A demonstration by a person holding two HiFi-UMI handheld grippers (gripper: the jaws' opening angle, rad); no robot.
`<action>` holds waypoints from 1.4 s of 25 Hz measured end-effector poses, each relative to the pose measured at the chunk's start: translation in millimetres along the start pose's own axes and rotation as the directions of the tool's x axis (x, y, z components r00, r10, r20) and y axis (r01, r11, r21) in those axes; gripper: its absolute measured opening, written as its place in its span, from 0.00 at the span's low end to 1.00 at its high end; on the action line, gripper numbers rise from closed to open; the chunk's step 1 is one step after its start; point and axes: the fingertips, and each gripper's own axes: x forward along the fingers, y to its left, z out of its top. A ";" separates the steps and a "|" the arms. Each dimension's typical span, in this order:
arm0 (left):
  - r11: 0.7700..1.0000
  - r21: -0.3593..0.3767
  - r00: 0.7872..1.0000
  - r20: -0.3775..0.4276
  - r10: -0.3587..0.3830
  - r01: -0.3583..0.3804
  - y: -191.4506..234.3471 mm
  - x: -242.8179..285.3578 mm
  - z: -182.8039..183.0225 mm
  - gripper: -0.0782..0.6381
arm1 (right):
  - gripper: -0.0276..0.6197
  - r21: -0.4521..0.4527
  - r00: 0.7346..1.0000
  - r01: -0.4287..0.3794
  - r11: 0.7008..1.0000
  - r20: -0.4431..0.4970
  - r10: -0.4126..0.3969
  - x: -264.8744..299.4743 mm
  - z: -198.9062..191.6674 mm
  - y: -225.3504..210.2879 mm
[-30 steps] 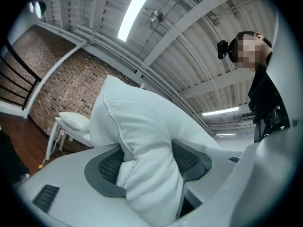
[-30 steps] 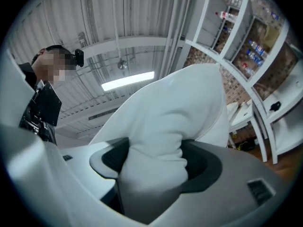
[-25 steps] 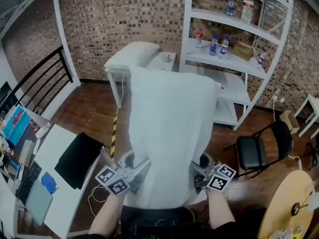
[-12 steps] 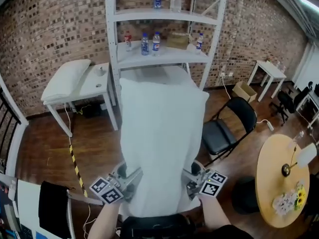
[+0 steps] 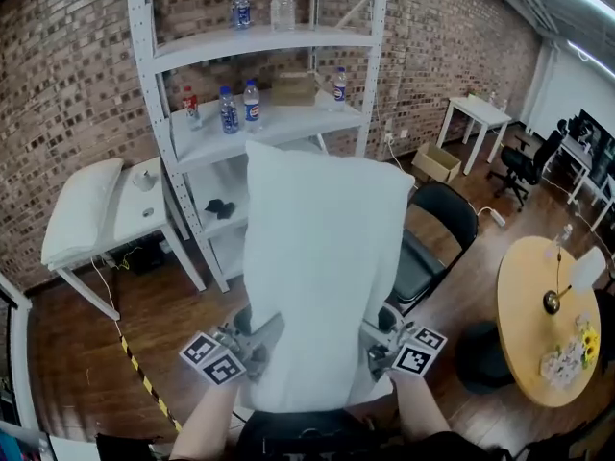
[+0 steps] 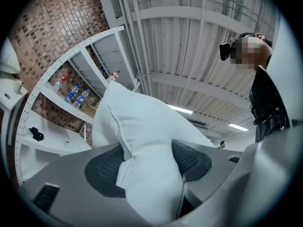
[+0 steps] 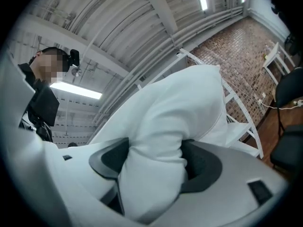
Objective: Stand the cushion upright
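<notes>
A large white cushion [image 5: 322,267] hangs in the air in front of me, long side pointing away, held at its near end by both grippers. My left gripper [image 5: 261,339] is shut on its near left edge, my right gripper [image 5: 370,339] on its near right edge. In the left gripper view the white cushion [image 6: 142,150] bulges out between the dark pads [image 6: 104,171]. The right gripper view shows the cushion [image 7: 165,141] squeezed the same way between its pads [image 7: 201,167]. The cushion hides the floor below it.
A white metal shelf unit [image 5: 255,46] with bottles stands ahead against the brick wall. To its left is a small white table [image 5: 144,209] bearing another cushion [image 5: 82,209]. A black chair [image 5: 432,238] stands right of the held cushion; a round wooden table [image 5: 548,325] is at far right.
My view has swung right with the cushion carried along: the shelf unit went from right to centre-left, the small table slid left, and the round table came into view. Both grips are unchanged.
</notes>
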 end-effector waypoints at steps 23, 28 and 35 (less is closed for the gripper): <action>0.968 -0.121 0.963 -0.129 -0.236 0.221 82.3 267.7 -70.4 0.51 | 0.54 0.038 0.955 0.256 0.966 0.144 -0.259 -34.0 111.2 -214.7; 0.965 -0.123 0.961 -0.120 -0.248 0.233 77.0 345.3 -91.0 0.51 | 0.54 0.020 0.956 0.254 0.967 0.143 -0.254 -62.0 159.0 -275.6; 0.939 -0.188 0.934 -0.162 -0.318 0.287 68.5 426.9 -131.1 0.51 | 0.54 0.032 0.923 0.338 0.941 0.186 -0.338 -109.8 193.6 -333.3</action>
